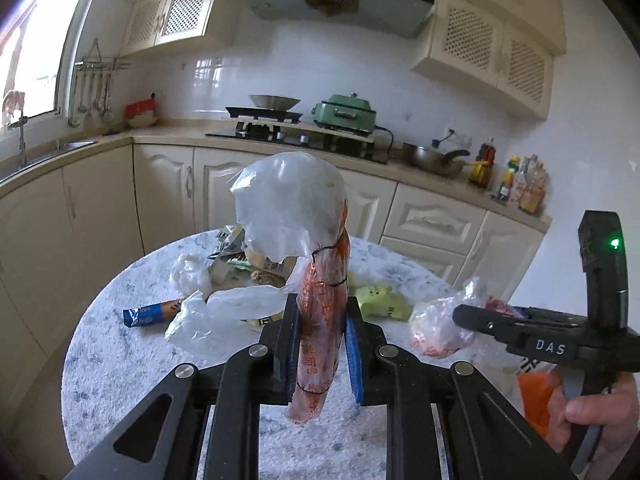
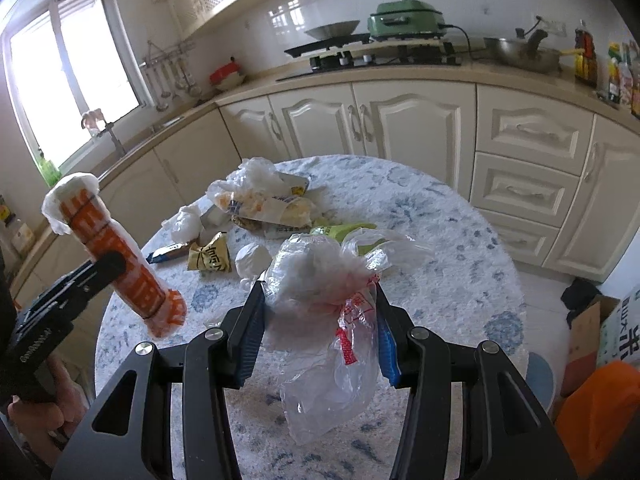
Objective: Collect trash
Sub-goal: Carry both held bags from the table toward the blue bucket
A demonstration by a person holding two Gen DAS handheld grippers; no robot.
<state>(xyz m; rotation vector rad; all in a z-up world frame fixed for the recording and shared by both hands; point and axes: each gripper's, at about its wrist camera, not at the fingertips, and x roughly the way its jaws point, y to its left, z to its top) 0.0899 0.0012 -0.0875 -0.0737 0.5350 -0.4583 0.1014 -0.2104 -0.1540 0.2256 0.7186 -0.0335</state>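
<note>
My left gripper [image 1: 320,312] is shut on a rolled orange-printed plastic bag [image 1: 320,320], bound with black bands, its clear loose end billowing above the jaws. The same orange-printed bag [image 2: 120,264] shows at the left of the right wrist view, lifted over the table edge. My right gripper [image 2: 320,304] is shut on a crumpled clear plastic bag with red print [image 2: 332,320], which hangs below the fingers. That clear bag [image 1: 436,328] and the right gripper [image 1: 476,318] appear at the right of the left wrist view. Both loads are off the round marbled table [image 2: 440,240].
Loose wrappers lie on the table: a yellow packet [image 2: 210,258], a blue wrapper [image 1: 150,314], green packets [image 1: 384,300], a white wad [image 2: 252,258] and a heap of bags [image 2: 268,200]. An orange bin [image 2: 596,408] and a cardboard box [image 2: 608,328] stand on the floor right. Kitchen cabinets ring the table.
</note>
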